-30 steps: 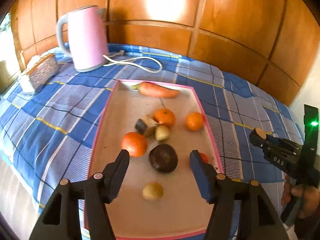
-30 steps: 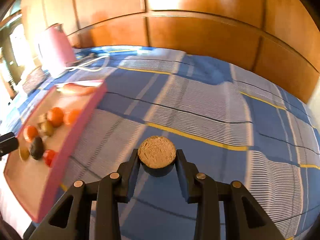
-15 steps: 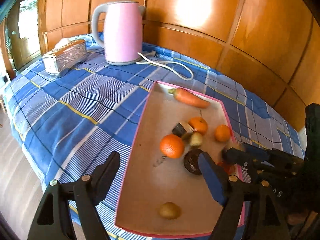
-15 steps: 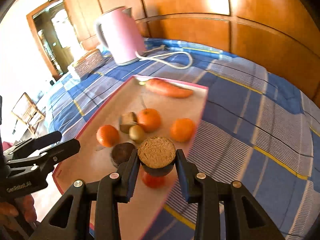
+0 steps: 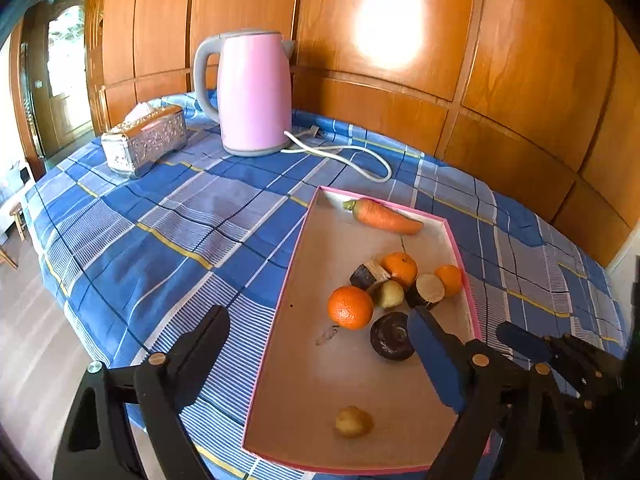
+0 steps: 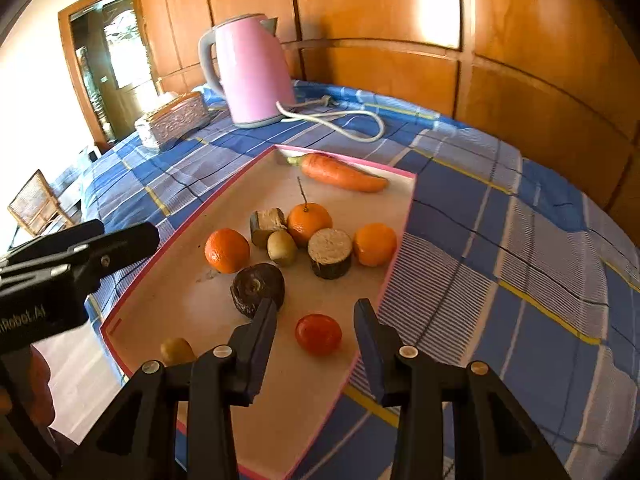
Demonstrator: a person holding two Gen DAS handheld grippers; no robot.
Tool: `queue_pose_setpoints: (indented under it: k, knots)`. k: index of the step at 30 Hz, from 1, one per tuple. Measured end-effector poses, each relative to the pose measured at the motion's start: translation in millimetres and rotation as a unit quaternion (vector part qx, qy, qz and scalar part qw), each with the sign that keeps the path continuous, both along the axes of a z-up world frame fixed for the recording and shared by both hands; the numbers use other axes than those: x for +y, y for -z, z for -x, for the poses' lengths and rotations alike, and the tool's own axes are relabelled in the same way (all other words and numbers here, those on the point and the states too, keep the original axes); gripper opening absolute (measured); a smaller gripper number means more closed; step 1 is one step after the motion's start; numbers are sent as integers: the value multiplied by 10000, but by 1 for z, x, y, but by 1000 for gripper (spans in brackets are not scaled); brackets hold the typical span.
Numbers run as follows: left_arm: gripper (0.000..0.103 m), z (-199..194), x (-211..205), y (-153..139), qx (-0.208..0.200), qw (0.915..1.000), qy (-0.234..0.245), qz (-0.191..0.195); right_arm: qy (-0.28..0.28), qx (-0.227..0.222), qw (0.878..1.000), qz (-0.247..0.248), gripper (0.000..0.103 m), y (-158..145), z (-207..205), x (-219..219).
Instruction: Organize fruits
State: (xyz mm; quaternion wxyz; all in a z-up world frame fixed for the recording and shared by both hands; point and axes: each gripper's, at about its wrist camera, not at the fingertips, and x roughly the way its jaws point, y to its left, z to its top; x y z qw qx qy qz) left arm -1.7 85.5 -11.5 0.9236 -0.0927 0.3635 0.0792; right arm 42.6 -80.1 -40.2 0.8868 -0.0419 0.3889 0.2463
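A pink-rimmed tray (image 5: 280, 320) (image 6: 400, 240) on the blue checked cloth holds a carrot (image 6: 340, 174), three oranges, a red tomato (image 6: 318, 334), a dark round root (image 6: 258, 289), two small kiwis and two cut brown chunks. The chunk (image 6: 330, 253) (image 5: 426, 290) that I carried stands in the tray between two oranges. My right gripper (image 6: 316, 314) is open and empty just above the tomato. My left gripper (image 5: 316, 328) is open and empty over the tray's left rim.
A pink kettle (image 5: 254, 92) with a white cord (image 5: 352, 160) stands behind the tray. A silver tissue box (image 5: 144, 146) sits to its left. Wood panelling closes the back. The table edge drops to the floor at the left.
My right gripper swung from over the bare cloth to over the tray, opened and let the cut chunk go; it now stands among the oranges. My left gripper drew back to the left.
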Motion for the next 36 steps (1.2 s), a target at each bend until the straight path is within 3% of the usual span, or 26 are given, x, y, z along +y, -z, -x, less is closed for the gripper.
queue_pose_setpoints:
  k: [9, 28, 36]
  knots:
    - [103, 11, -7, -8, -137, 9999, 18, -61, 380, -231, 9990, -37, 44, -8, 12, -6]
    - [103, 27, -20, -17, -267, 9985, -138, -463, 429, -438, 9981, -83, 44, -15, 27, -10]
    - [103, 28, -23, -18, -285, 9985, -126, -455, 431, -453, 9980, -103, 44, -14, 28, -12]
